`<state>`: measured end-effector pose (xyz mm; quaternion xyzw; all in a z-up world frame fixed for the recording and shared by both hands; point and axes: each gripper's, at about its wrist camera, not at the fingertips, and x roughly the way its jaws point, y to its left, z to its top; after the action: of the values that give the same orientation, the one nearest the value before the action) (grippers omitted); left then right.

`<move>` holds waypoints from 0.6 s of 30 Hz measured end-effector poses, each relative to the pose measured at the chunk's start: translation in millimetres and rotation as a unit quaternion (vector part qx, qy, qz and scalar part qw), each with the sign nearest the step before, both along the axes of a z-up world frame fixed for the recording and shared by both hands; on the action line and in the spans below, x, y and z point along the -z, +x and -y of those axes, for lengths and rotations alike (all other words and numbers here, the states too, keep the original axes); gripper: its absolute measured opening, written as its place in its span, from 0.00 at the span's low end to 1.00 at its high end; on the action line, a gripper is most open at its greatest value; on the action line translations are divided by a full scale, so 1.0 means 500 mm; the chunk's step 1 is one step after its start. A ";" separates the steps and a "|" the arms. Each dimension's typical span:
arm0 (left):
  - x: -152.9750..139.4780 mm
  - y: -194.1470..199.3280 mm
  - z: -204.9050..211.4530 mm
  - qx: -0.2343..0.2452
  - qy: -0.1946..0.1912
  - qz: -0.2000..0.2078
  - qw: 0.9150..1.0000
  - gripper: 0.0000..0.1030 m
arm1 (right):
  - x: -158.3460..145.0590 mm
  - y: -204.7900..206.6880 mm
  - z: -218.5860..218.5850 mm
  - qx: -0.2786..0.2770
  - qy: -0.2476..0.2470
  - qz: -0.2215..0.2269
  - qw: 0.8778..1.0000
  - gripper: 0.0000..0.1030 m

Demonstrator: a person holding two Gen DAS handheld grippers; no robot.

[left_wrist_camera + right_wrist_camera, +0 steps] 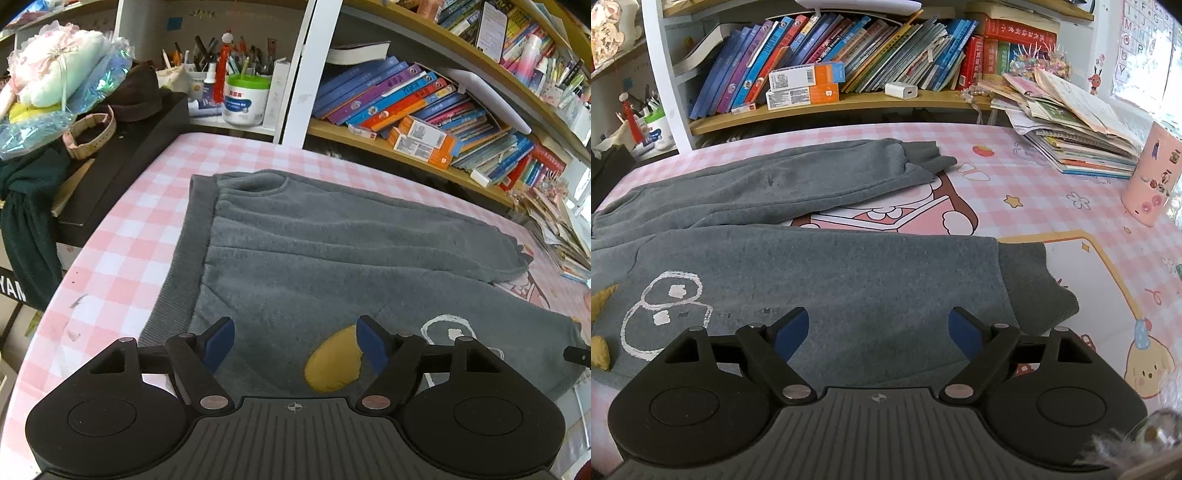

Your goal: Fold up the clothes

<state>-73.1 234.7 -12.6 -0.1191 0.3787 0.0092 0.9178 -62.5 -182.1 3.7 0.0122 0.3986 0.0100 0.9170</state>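
A pair of grey fleece sweatpants [332, 251] is lying flat on the pink checked tablecloth [122, 229], spread sideways so that the ribbed waistband [184, 258] is sitting at the left and the two legs are running off to the right. The near leg [849, 280] is showing a white outline print [665, 306] and a yellow patch [332, 365], and it is ending in a ribbed cuff [1034, 284] near the right gripper; the far leg [775, 184] is angling away toward the bookshelf [831, 99], leaving a wedge of the cartoon-printed cloth showing between the two. The left gripper [295, 343] is hovering just above the upper part of the near leg, close to the waistband end, with its blue-padded fingers [220, 343] standing wide apart and nothing between them. The right gripper [877, 332] is hanging over the lower part of the same leg, jaws likewise spread and empty. This placement looks deliberate: one tool near each end of the near leg, probably so that both can pinch its near edge and carry it over onto the far leg. No fold seems to be made yet. A pink cup [1152, 177] and a stack of booklets [1071, 147] are sitting at the far right, well apart from the garment.
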 end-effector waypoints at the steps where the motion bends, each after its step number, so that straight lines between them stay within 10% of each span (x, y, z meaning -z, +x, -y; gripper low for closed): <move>1: 0.000 0.001 0.002 -0.002 0.000 -0.001 1.000 0.73 | 0.000 0.003 0.002 -0.001 0.000 0.000 1.000 0.80; 18: -0.051 0.086 0.065 -0.028 0.027 0.023 0.999 0.75 | -0.049 0.158 0.059 -0.061 -0.001 0.042 0.997 0.83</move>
<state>-29.8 202.1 13.0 -0.1045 0.3533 0.0423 0.9287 16.4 -211.5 28.0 -0.0137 0.3601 0.0656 0.9305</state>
